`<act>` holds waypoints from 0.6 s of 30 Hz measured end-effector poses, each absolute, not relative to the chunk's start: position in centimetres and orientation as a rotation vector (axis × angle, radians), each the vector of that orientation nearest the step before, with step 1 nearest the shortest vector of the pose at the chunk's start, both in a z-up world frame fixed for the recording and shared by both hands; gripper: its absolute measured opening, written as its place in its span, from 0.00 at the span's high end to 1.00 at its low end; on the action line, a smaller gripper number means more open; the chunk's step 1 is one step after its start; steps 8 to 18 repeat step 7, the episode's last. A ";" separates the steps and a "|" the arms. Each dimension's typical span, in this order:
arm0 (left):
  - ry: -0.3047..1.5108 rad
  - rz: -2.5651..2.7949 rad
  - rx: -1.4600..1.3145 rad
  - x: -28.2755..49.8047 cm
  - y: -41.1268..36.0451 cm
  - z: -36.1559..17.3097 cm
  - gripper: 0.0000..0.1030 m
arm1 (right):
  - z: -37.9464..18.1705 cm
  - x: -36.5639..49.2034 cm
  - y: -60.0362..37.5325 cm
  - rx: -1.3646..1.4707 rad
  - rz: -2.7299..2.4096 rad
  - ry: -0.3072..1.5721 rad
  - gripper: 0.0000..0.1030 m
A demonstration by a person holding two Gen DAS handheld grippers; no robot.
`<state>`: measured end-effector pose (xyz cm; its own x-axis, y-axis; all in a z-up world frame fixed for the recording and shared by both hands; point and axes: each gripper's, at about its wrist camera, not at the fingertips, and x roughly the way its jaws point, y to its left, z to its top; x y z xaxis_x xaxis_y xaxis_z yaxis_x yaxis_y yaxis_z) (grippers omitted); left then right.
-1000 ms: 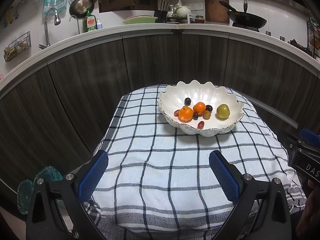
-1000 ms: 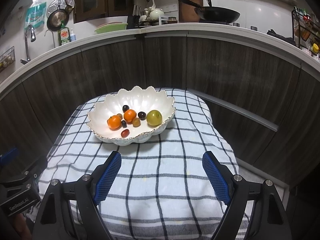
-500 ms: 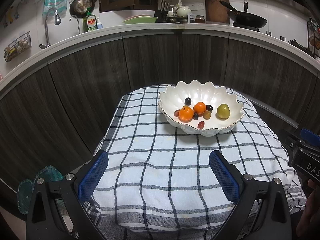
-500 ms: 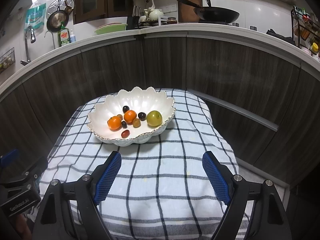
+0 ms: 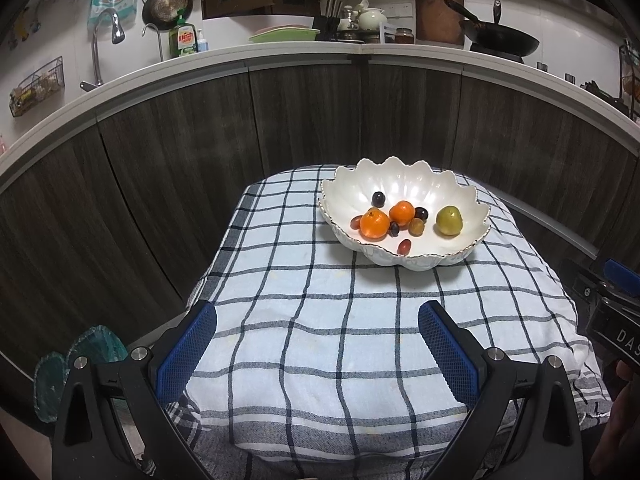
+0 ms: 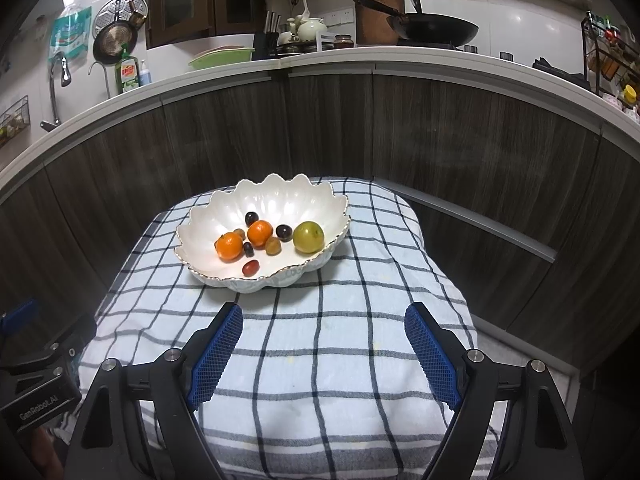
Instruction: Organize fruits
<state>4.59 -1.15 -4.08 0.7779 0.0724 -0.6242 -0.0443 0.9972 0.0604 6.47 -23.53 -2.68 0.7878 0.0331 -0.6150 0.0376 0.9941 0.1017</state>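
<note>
Where the checked cloth (image 5: 320,320) covers the small table, the left gripper (image 5: 318,344) is held over its near left part with the blue pads wide apart and nothing between them. From its camera, two teal discs (image 5: 72,372) are seen low on the floor at the far left, a detail that is not given by the other view. Further right and toward the far side of the cloth, the white scalloped bowl (image 5: 460,196) is set, and all the fruit is gathered in it: two oranges (image 5: 375,224) at the left, small dark grapes (image 5: 378,199) among and behind them, a reddish grape (image 5: 404,246) lying alone near the front rim, and a green fruit (image 5: 449,220) at the right, apart from the rest. The right gripper (image 6: 324,346) is held over the near right part of the cloth, likewise spread wide and empty. Only in its view are a wire rack (image 6: 608,60) on the counter at the far right and a pale ledge (image 6: 480,220) along the dark cabinets shown more fully. Each gripper's body is caught at the edge of the other's picture.
</note>
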 end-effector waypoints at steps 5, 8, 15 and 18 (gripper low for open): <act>0.682 0.085 0.048 4.7 -1.1 -4.4 0.00 | -2.7 6.5 -23.6 0.110 -0.005 0.667 0.18; 0.695 0.080 0.044 4.8 -1.1 -4.6 0.00 | -2.7 6.5 -23.6 0.111 -0.003 0.666 0.18; 0.695 0.080 0.044 4.8 -1.1 -4.6 0.00 | -2.7 6.5 -23.6 0.111 -0.003 0.666 0.18; 0.695 0.080 0.044 4.8 -1.1 -4.6 0.00 | -2.7 6.5 -23.6 0.111 -0.003 0.666 0.18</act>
